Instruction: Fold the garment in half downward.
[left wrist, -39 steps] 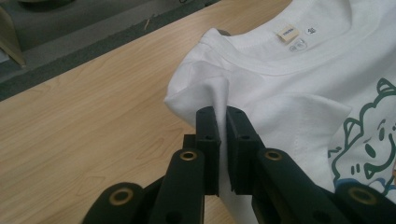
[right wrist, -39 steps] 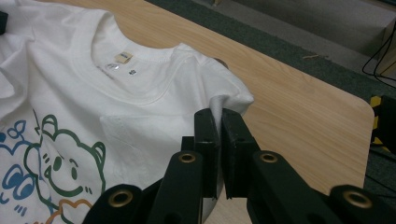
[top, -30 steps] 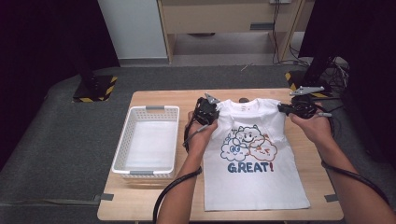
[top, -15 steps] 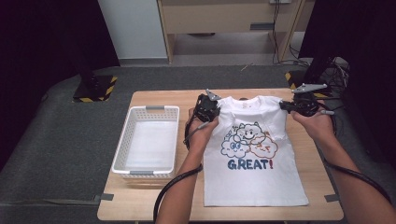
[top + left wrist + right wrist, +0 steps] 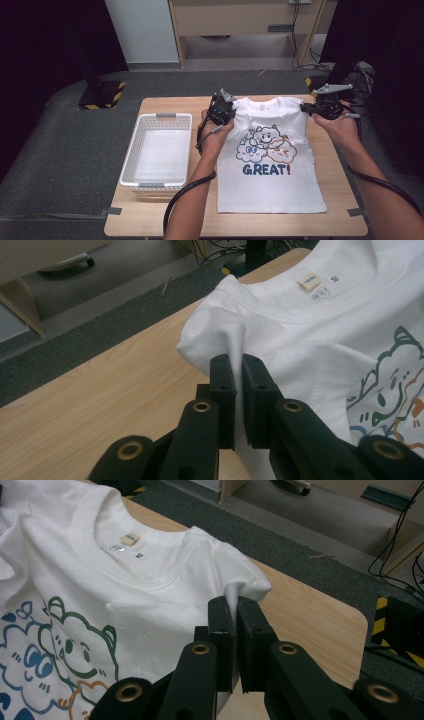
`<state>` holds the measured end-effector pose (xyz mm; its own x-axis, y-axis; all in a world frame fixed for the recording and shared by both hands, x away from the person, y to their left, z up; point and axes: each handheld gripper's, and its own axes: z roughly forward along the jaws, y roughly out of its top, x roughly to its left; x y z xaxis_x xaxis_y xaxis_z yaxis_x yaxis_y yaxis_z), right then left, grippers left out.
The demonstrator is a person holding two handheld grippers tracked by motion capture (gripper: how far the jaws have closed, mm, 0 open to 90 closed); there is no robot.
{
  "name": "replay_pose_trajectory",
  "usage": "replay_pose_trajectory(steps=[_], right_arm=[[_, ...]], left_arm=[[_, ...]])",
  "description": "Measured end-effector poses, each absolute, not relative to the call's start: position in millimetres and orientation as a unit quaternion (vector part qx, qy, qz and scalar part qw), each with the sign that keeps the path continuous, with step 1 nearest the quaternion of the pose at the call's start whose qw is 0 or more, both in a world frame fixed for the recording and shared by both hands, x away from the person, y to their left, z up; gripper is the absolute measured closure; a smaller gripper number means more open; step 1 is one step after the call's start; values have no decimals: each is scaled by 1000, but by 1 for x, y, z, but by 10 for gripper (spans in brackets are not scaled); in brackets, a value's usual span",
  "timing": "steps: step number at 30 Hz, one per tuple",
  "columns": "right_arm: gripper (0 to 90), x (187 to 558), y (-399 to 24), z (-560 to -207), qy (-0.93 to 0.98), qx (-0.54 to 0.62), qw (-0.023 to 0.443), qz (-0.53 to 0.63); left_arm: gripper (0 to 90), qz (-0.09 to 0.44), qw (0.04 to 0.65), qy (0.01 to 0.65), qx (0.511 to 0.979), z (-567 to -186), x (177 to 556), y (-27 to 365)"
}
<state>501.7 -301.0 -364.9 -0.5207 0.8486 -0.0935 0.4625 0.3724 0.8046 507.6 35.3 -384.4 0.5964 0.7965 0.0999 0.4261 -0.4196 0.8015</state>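
Note:
A white T-shirt (image 5: pixel 272 165) with a cartoon print and the word GREAT! lies face up on the wooden table (image 5: pixel 165 210), collar at the far side. My left gripper (image 5: pixel 221 111) is shut on the shirt's left shoulder; in the left gripper view its jaws pinch a raised fold of white cloth (image 5: pixel 239 347). At the shirt's right shoulder my right gripper (image 5: pixel 314 109) is shut on the cloth, and the right gripper view shows a pinched fold (image 5: pixel 235 591) between its jaws. Both shoulders are lifted slightly off the table.
A white slatted basket (image 5: pixel 159 152) stands empty on the table's left part. Bare wood lies to the right of the shirt (image 5: pixel 335 170) and along the near edge. Dark grey floor surrounds the table; a cabinet (image 5: pixel 240 20) stands behind it.
Both grippers stay shut on the shirt's shoulders. The right hand has shifted slightly toward the far side; the shirt's sleeves look pulled in a little.

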Motion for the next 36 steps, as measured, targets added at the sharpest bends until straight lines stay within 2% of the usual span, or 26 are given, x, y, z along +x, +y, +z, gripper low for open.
replay_pose_trajectory(steps=[13, 20, 30, 36], right_arm=[[861, 501, -303, -361, 784, 418, 260, 378], [861, 498, -303, -373, 786, 423, 254, 373], [861, 504, -297, -360, 785, 416, 261, 378], [861, 496, -298, -371, 787, 419, 256, 374]], left_arm=[[846, 249, 381, 372, 809, -379, 507, 33], [846, 246, 375, 373, 812, -388, 503, 35], [846, 255, 379, 375, 807, -377, 507, 39], [846, 253, 375, 373, 810, -384, 496, 39]])
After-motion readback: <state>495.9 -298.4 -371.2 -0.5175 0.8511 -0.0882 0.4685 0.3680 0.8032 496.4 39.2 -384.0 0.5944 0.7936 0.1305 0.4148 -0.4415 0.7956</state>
